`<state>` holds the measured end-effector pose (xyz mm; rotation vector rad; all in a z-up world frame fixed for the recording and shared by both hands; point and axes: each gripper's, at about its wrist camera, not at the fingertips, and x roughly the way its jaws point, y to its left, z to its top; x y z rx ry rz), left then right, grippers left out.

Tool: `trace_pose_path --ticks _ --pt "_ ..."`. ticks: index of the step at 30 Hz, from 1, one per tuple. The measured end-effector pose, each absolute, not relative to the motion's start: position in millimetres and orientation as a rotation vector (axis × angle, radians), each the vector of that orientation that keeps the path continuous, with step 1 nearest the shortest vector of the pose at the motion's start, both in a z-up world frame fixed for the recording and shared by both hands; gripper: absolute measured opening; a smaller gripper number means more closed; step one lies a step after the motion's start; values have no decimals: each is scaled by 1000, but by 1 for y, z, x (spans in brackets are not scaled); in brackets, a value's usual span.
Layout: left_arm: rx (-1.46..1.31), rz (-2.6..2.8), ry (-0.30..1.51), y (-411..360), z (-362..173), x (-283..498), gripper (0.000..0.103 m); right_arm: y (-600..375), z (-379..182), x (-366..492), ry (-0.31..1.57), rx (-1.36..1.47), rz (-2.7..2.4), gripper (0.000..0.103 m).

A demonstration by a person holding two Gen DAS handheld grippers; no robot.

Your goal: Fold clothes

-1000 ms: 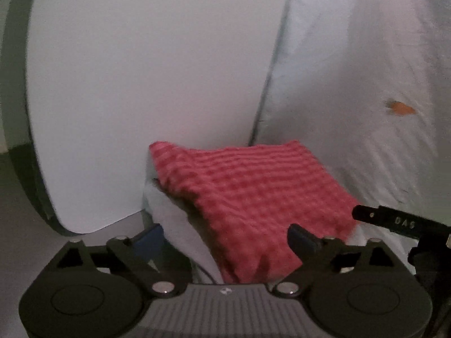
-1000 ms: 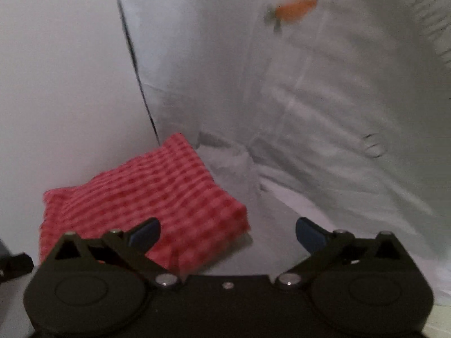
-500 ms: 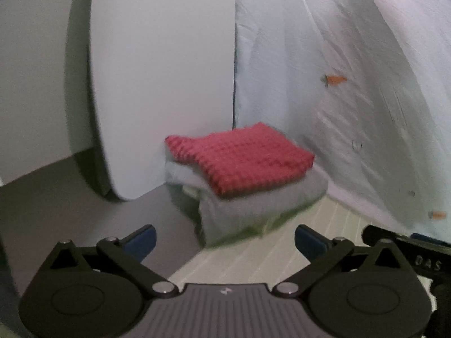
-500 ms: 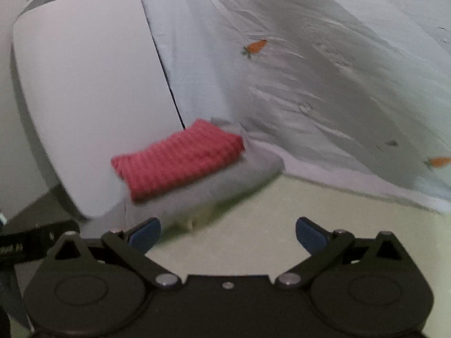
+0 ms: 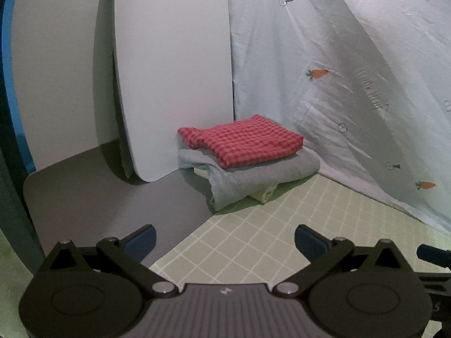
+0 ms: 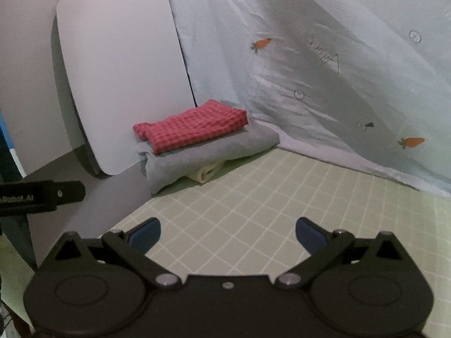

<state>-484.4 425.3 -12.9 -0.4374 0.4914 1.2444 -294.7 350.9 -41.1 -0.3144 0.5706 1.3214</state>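
Note:
A folded red checked cloth lies on top of a folded grey garment, with a pale yellow piece peeking out underneath. The stack sits in the back corner, against a white board. My left gripper is open and empty, well in front of the stack over the mat. My right gripper is open and empty too, also well short of the stack. Part of the left gripper's body shows at the left edge of the right wrist view.
A pale green gridded mat covers the near surface, beside a grey tabletop. A white rounded board leans upright behind the stack. A light sheet with carrot prints hangs along the right.
Both grippers have pulled back from the stack, which looked close and large a second ago and now sits far off. The red cloth stays on top of the pile.

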Motion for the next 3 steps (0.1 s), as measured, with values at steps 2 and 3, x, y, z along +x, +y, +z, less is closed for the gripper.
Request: trace_pose_path --ticks 2,3 --pt "-423 1241 493 423 -13 -485 103 347 -40 -298 560 -315 1323 103" --pt "-416 1240 494 421 -12 -485 103 346 -39 -299 556 -313 1322 103"
